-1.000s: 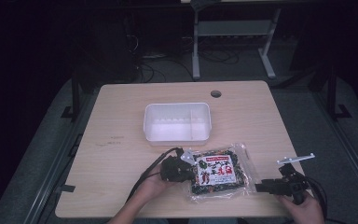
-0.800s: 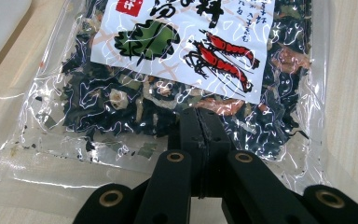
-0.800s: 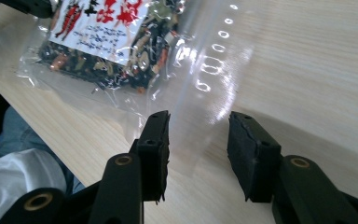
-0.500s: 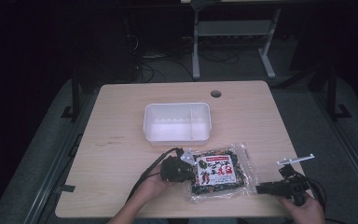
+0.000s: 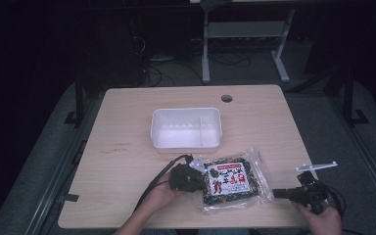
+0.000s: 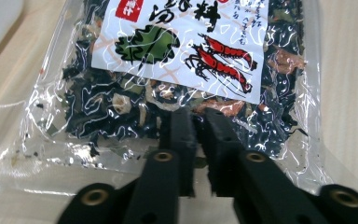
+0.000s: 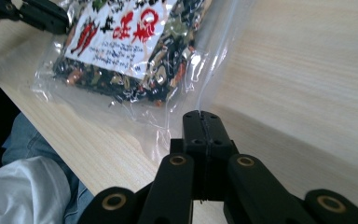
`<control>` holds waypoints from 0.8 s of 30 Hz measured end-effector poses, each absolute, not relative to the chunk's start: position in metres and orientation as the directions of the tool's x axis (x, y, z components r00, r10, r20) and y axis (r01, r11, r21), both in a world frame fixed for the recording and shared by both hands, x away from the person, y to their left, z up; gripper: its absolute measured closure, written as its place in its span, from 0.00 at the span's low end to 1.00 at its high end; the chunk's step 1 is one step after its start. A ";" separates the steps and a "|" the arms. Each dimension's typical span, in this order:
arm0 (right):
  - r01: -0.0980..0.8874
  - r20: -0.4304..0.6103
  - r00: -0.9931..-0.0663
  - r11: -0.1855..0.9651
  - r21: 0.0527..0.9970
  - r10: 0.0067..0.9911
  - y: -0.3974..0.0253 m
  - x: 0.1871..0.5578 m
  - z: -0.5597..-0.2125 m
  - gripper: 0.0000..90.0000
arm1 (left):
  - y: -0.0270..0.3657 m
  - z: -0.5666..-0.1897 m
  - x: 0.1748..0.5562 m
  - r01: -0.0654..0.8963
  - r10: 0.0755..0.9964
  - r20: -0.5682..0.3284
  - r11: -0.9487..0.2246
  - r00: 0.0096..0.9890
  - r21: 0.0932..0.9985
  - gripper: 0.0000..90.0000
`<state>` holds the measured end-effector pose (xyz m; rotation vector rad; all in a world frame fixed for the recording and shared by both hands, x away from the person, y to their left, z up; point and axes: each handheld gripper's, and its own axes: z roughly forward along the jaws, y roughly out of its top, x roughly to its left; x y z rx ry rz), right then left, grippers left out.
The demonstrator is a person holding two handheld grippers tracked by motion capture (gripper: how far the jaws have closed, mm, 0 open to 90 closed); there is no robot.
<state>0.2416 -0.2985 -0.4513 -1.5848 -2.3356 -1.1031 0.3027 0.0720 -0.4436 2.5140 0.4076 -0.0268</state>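
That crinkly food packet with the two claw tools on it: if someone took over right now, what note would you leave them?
Left gripper: jaws nearly shut, pinching the packet at its left end.
Right gripper: jaws shut on the packet's clear edge at the right end.
The packet lies flat on the table, near the front edge. The white bin sits just behind it, nothing visible inside.
Done: both ends gripped.
Left, probably: lift the packet and place it in the bin.

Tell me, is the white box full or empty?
Empty. The white box shows only its bare floor; the snack bag lies outside it on the table.

Probably a lab, desk point(image 5: 127, 127), floor cables point(image 5: 156, 73)
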 end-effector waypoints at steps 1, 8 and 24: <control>0.841 0.458 -0.452 0.194 0.506 0.765 -0.300 0.241 -0.449 1.00 | 0.071 -0.443 0.303 0.299 0.286 -0.113 -0.778 0.952 0.552 0.84; 0.802 0.407 -0.484 0.206 0.561 0.774 -0.309 0.234 -0.428 1.00 | 0.065 -0.436 0.309 0.323 0.302 -0.137 -0.749 0.944 0.579 0.53; 0.678 0.285 -0.596 0.280 0.679 0.751 -0.317 0.214 -0.364 1.00 | 0.033 -0.425 0.340 0.321 0.263 -0.185 -0.742 0.947 0.589 0.24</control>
